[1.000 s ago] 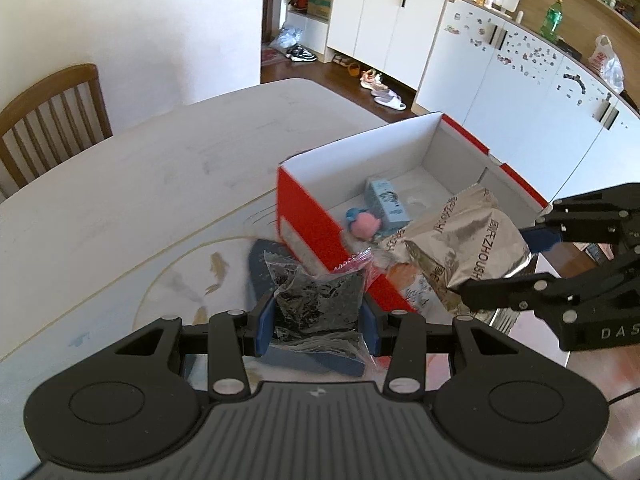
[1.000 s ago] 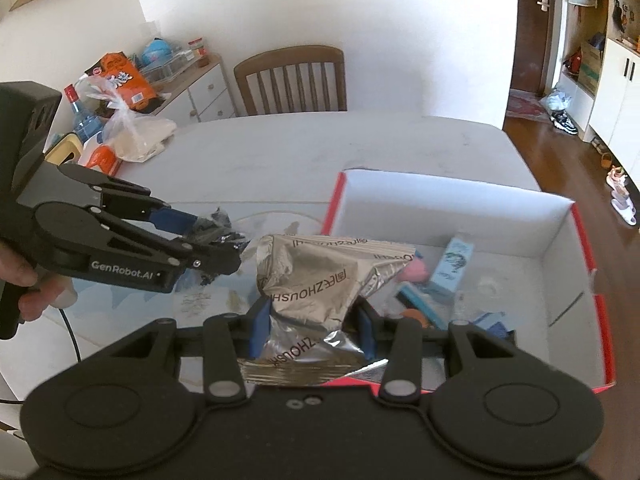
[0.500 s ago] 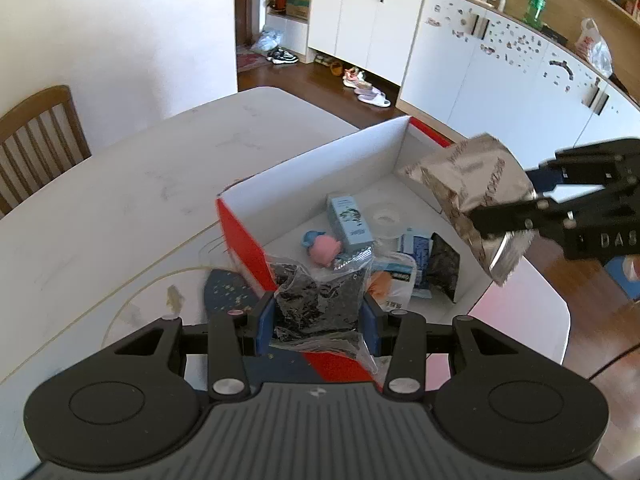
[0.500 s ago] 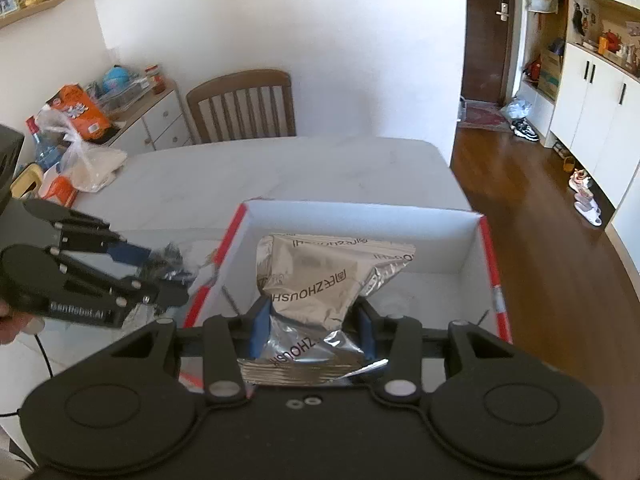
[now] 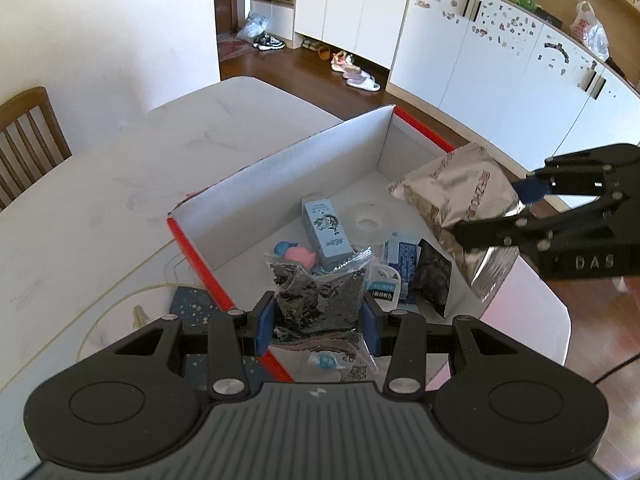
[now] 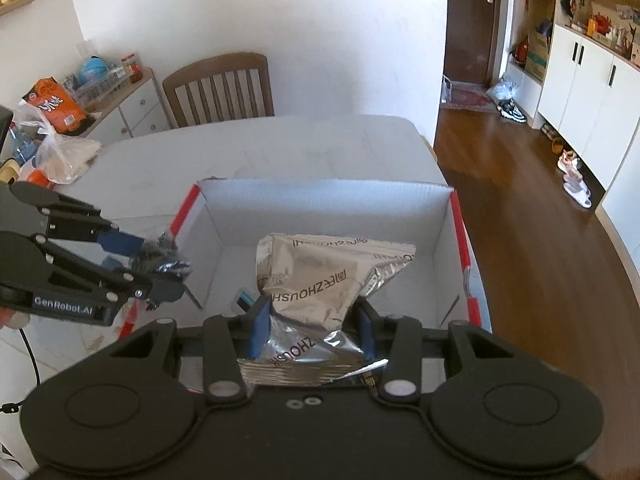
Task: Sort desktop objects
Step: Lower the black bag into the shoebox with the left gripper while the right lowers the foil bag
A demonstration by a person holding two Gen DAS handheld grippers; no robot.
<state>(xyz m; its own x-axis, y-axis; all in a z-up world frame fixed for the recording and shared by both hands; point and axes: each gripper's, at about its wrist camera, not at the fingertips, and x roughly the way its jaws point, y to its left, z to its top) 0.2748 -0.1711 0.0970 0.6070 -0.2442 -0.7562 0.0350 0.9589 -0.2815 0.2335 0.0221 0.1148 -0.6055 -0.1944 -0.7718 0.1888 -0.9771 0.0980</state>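
Both grippers are parked over the box (image 5: 304, 168), left (image 5: 318, 316) clamping the dark baggie (image 5: 320, 300) and right (image 6: 310, 330) the foil pouch (image 6: 320, 276), presumably to drop them in.

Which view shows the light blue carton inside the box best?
The left wrist view: the light blue carton lies in full sight on the floor of the box. In the right wrist view the silver pouch hides nearly all of it; only a blue sliver shows.

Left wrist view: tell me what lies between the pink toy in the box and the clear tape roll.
A light blue carton lies between the pink toy and the clear tape roll, on the floor of the red-edged box. The left wrist view shows it.
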